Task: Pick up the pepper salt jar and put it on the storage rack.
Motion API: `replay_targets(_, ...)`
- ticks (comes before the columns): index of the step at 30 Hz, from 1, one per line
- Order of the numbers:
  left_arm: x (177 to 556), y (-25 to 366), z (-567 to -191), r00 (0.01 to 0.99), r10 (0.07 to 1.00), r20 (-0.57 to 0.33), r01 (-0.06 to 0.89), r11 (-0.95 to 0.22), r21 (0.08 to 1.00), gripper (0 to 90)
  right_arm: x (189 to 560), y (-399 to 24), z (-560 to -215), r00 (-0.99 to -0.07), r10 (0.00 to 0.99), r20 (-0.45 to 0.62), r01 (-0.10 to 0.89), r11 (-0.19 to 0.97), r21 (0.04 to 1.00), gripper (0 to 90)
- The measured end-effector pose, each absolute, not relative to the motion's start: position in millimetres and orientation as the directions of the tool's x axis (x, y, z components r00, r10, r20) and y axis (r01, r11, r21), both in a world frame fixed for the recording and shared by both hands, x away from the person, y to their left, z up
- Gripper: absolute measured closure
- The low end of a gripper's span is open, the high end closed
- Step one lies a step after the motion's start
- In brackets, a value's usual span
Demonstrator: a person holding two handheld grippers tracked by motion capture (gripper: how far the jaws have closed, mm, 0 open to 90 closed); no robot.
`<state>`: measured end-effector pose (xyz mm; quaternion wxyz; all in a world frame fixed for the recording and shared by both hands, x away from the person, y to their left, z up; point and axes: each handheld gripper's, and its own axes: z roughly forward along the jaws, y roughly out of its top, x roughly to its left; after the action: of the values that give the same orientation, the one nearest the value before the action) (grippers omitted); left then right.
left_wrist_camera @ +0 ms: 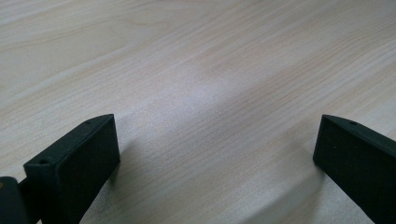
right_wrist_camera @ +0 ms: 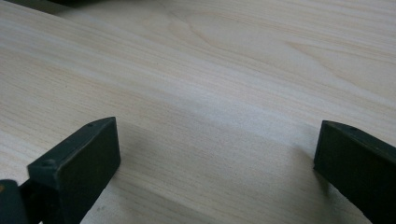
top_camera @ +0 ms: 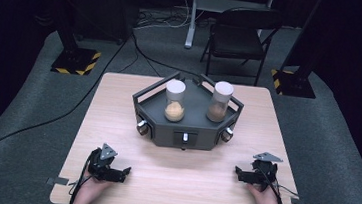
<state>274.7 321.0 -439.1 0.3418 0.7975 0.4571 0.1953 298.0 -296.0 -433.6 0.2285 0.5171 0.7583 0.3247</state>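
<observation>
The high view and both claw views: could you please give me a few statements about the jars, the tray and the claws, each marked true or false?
1. Two jars stand on the dark tray. True: the left jar and the right jar.
2. Both jars have white lids. True.
3. The left claw grips a jar. False: its jaws stand wide apart above bare table, holding nothing.
4. The right claw is open. True.
5. The jars lie on their sides. False: both stand upright.
6. The tray sits at the table's near edge. False: it sits toward the far side, beyond both claws.
</observation>
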Motion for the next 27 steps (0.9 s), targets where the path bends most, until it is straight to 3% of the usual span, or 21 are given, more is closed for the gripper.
replay_targets(27,275.3,320.6,-439.4,0.505,0.863,-0.003,0.596,-0.346,0.725,0.2,298.8,-296.7,-433.7,-0.367,0.930,-0.010,0.634,0.258,0.729,0.0)
